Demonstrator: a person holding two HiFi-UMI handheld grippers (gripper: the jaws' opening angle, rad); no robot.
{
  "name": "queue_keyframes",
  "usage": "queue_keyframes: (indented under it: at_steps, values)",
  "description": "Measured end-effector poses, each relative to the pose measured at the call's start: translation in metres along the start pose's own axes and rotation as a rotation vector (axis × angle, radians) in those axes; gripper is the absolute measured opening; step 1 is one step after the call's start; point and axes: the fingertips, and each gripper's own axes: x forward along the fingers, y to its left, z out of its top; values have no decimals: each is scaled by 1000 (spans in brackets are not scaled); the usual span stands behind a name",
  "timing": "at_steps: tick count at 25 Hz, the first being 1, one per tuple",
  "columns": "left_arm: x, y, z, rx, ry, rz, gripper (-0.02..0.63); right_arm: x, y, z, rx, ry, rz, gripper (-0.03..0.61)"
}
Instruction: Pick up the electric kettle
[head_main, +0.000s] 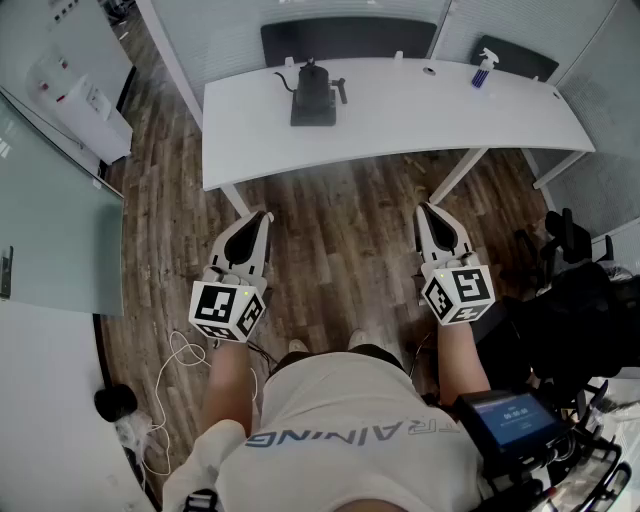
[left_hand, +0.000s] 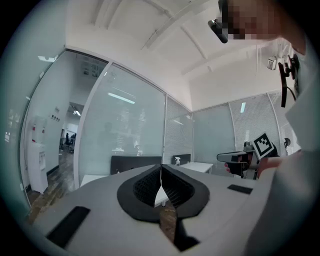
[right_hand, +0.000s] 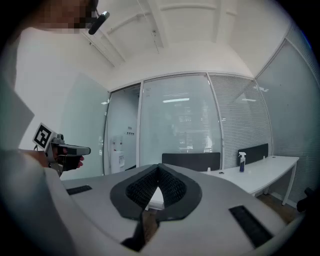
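Both tongs were clenched with nothing in them. The left gripper (head_main: 262, 216) and the right gripper (head_main: 429, 209) pointed level in front of the person, side by side and well apart. Each gripper view showed its jaws pressed together, pad against pad. The marker cubes sat at the near ends, just ahead of the person's forearms.

Beneath the grippers lay a wooden floor (head_main: 340, 230). A white cable (head_main: 172, 372) was looped at the person's left, and a small lit screen (head_main: 511, 420) sat low at the right. A black office chair (head_main: 566, 236) stood farther out on the right.

Beyond the tips stood a curved white table (head_main: 420, 115), and neither gripper reached it. The electric kettle (head_main: 312, 82) was black, with a thin curved spout pointing left. It stood upright on its dark base (head_main: 313, 110) on the table's left half, near the far edge and well apart from both grippers. A spray bottle (head_main: 484, 68) with a blue body stood near the table's far right end.

Behind the table ran a wide dark panel (head_main: 345, 38). At the far left, a white water dispenser (head_main: 88, 100) stood beside a glass wall.
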Motion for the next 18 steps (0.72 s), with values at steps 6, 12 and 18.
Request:
queue_keyframes:
  at_steps: [6,12,18]
  values:
    - [-1,-8,-1,16,10,-14,19,-4,4,1,-14,0,8,10]
    - [-6,-10,-2,18,13,-13,20,-9,3,3,28,-25,-3,11]
    - [-7,-10,-4,23,21,-21,20,-9,4,3,39,-29,-10,11]
